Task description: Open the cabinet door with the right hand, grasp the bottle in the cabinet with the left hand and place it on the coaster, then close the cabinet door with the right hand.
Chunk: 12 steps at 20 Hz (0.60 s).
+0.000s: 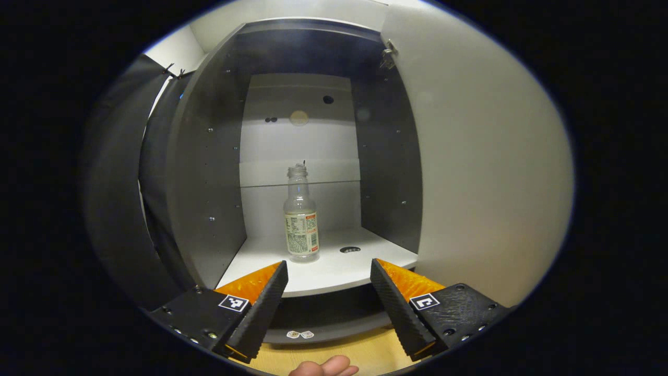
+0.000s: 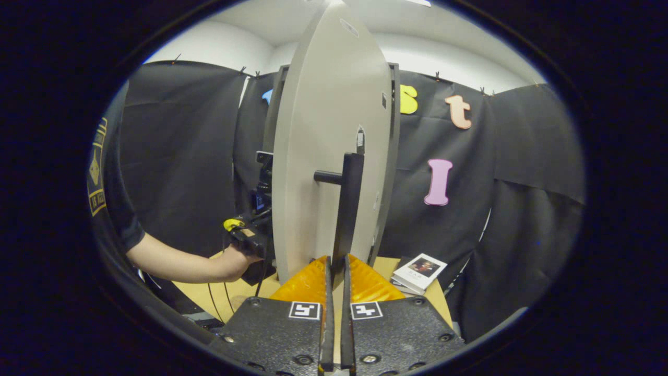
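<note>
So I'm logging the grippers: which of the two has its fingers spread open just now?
The left gripper, fingers wide apart, facing the clear plastic bottle. The right gripper is closed on the dark bar handle.

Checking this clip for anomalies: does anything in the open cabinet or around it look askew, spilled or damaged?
Nothing stands out. The bottle stands upright on the cabinet floor, uncapped and seemingly empty, no spill around it. The door is swung open, its handle between the right gripper fingers. The left gripper is open, short of the bottle.
</note>
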### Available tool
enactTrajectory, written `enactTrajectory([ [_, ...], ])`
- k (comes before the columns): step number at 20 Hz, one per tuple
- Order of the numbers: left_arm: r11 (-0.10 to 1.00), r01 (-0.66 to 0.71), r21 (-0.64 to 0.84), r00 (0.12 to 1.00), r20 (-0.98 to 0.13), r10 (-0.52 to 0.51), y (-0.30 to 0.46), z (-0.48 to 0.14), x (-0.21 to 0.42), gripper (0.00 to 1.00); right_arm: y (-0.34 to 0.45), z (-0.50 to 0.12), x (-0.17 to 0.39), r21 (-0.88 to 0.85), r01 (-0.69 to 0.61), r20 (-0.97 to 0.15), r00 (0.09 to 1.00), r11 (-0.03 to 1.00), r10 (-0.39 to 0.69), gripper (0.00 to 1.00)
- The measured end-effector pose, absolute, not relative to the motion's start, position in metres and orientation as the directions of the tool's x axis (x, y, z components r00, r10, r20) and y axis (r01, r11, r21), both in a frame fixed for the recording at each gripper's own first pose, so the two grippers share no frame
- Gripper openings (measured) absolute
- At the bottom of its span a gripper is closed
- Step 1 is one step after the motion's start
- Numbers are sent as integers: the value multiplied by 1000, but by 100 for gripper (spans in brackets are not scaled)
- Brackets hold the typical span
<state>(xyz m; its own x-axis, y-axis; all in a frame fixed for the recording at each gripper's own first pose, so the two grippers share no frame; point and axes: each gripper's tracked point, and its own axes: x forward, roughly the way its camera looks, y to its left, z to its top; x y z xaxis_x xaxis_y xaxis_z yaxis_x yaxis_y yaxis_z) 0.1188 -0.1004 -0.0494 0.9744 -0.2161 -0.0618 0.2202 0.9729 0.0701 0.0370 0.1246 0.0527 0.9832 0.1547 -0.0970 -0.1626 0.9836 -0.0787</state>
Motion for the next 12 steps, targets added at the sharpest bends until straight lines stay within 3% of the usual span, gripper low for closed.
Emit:
enactTrajectory([
  [3,984,149,97,988,-58,-144,-90,-44,154,96,121,57,25,-17,-167,-68,984,986,165,10],
  [7,988,97,117,995,-28,-94,-83,-29,192,96,66,63,31,-105,-39,-28,999,994,36,52],
  [8,990,87,115,996,-30,-84,-84,-26,200,96,60,64,30,-116,-18,-19,1000,993,16,74],
  [9,991,81,111,996,-33,-78,-84,-25,207,96,58,65,29,-119,-11,-8,1000,993,11,78],
  [10,992,75,106,997,-36,-71,-83,-24,215,96,56,68,30,-116,-7,0,1000,993,7,92],
  [12,992,52,114,999,-10,-51,-83,-15,230,96,47,64,31,-106,7,-9,1000,994,-8,93],
])
